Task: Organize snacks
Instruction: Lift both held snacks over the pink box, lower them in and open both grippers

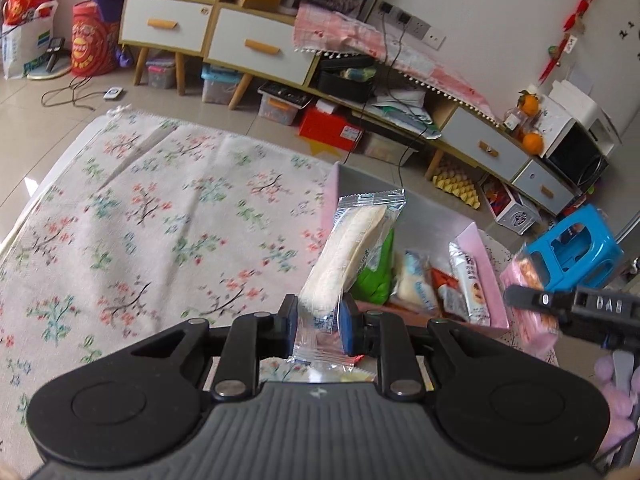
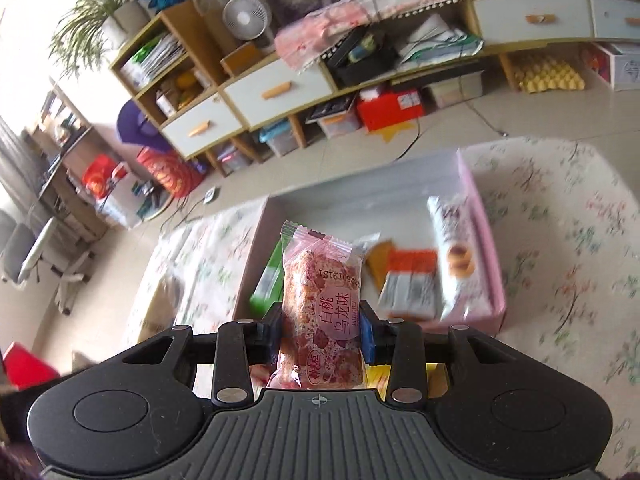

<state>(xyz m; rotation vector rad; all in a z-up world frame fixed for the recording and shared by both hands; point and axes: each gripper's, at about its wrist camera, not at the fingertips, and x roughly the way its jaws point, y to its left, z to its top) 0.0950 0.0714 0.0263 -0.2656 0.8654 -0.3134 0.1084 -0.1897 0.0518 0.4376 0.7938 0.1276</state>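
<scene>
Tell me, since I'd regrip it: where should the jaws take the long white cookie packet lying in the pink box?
Grip the long white cookie packet across its narrow middle, coming from above. It lies flat along the pink box wall, so only its long sides offer room.

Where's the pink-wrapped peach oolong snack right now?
In the right wrist view, the pink-wrapped snack stands upright, clamped in the right claw, near the pink box, with the green packet just behind it.

right gripper [image 2: 320, 330]: clamps pink snack packet [image 2: 322, 320], upright | pink box [image 2: 486, 240]: at 12 o'clock beyond it, holding wrapped snacks | green packet [image 2: 269, 276]: at box's 9 o'clock edge
</scene>
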